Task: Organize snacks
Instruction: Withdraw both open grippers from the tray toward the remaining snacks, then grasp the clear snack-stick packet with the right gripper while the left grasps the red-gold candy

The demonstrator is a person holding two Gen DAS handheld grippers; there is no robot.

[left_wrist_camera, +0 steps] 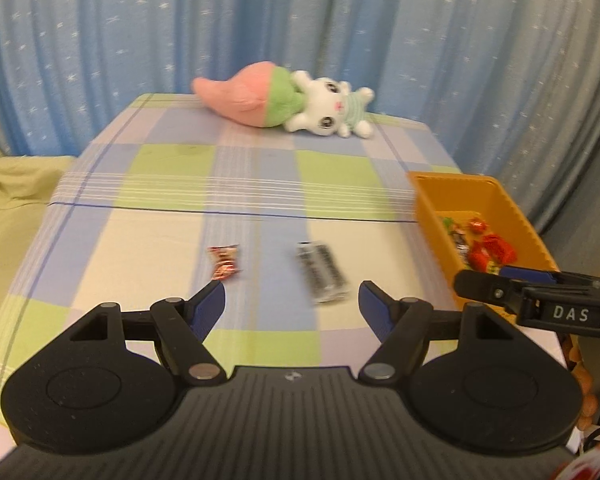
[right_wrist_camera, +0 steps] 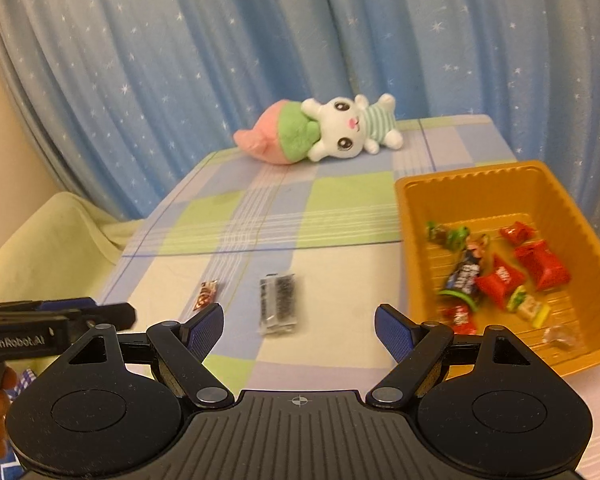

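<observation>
Left wrist view shows my left gripper (left_wrist_camera: 291, 296) spread wide and empty, a silver snack packet (left_wrist_camera: 322, 271) just ahead between its fingers, a red candy (left_wrist_camera: 224, 262) by the left fingertip, while my right gripper (right_wrist_camera: 299, 320) (equally wide, empty) has the orange bin (right_wrist_camera: 412, 240) of snacks ahead-right.

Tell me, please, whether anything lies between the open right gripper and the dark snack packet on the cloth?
Nothing visible does. The dark snack packet lies alone on the checked cloth, just ahead of the right gripper. The small red candy sits off to its left, the orange basket to its right.
</observation>
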